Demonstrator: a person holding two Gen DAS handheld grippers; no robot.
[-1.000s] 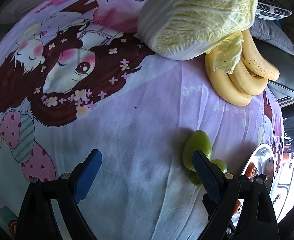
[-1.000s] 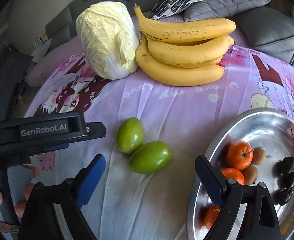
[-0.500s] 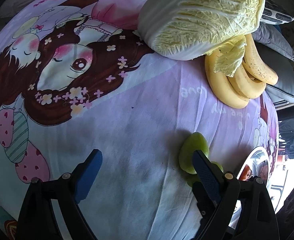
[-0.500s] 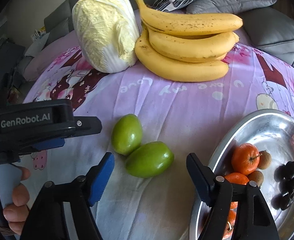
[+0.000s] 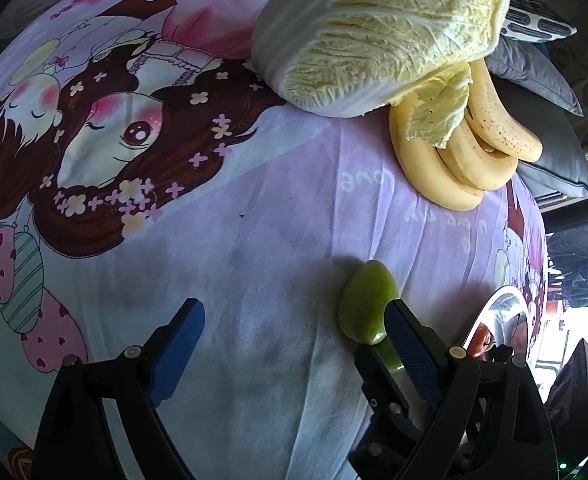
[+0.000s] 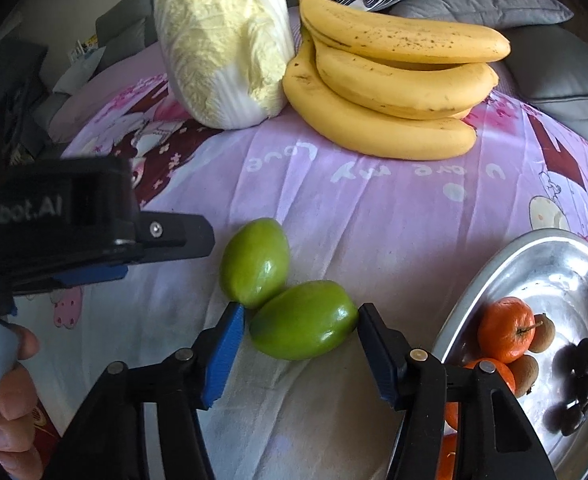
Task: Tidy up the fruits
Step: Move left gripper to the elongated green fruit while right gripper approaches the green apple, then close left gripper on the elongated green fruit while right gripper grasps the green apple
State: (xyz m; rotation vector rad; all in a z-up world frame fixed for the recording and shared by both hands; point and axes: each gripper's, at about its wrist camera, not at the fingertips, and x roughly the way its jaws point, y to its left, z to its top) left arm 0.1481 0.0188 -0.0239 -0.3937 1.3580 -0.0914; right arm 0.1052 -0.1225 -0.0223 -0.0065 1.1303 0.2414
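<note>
Two green fruits (image 6: 253,262) touch; right gripper (image 6: 300,320) (jaws just closing) flanks the nearer (image 6: 304,320), not yet pressing; left gripper (image 5: 294,344) gapes empty.

Black tools (image 6: 300,350) with blue pads (image 6: 221,356), silver screws.

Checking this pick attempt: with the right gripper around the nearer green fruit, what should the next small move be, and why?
Probably finish closing. The right gripper straddles the nearer oval green fruit, and its jaws have just been closing: the right pad seems to meet the skin while a sliver of cloth shows at the left blue pad. The second green fruit touches it, so lift gently afterwards toward the shiny metal bowl.
</note>
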